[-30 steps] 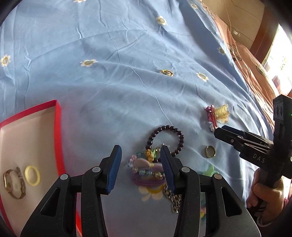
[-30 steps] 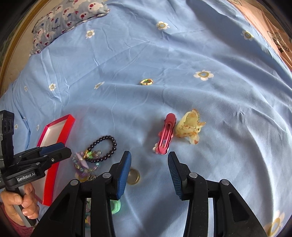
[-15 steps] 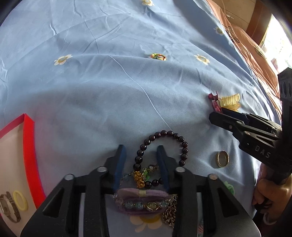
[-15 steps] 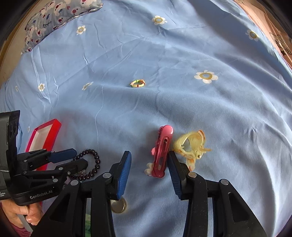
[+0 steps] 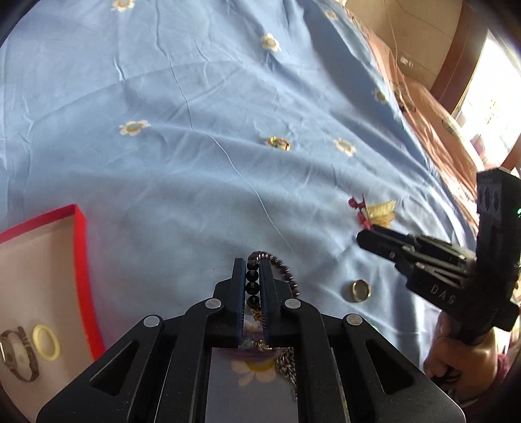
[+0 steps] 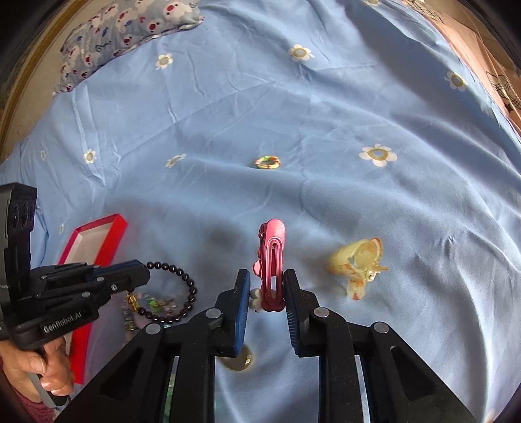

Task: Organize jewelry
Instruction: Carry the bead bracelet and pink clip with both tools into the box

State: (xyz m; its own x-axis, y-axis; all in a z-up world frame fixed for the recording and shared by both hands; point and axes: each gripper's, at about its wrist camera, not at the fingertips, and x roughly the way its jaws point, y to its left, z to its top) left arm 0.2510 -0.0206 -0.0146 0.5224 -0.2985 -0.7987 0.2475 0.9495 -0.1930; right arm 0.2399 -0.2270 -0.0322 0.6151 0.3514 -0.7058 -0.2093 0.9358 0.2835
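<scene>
Both tools have just been closing, each on a piece of jewelry lying on the bed. The left tool [image 5: 252, 276] now pinches the dark bead bracelet [image 5: 275, 262] between its blue pads, several beads lined up in the narrow gap, where a second ago its jaws stood wide over the tangled pile. The bracelet's far loop looks slightly raised off the sheet, so I judge the pick has begun. The rest of that pile, a purple band and a metal chain [image 5: 286, 361], stays on the sheet beneath the tool.

The right tool [image 6: 267, 286] has drawn in around the red hair clip [image 6: 272, 266]; the clip stands between the pads and the right pad seems to touch it, though a small gap shows on the left, so the grip does not look complete. The yellow claw clip [image 6: 356, 260] lies just beside it, untouched, and a gold ring [image 6: 239, 361] sits under the tool.

To the left, the red-rimmed box [image 5: 81, 260] already holds a watch [image 5: 18, 354] and a yellow ring [image 5: 47, 341], which suggests where these pieces belong. A small multicoloured ring [image 6: 267, 161] lies well apart, further up the bed.

The surface is a blue bedsheet [image 6: 325, 114] printed with daisies, creased and soft, with a patterned pillow [image 6: 130, 29] at the far corner and bright daylight at the right edge of the room.
</scene>
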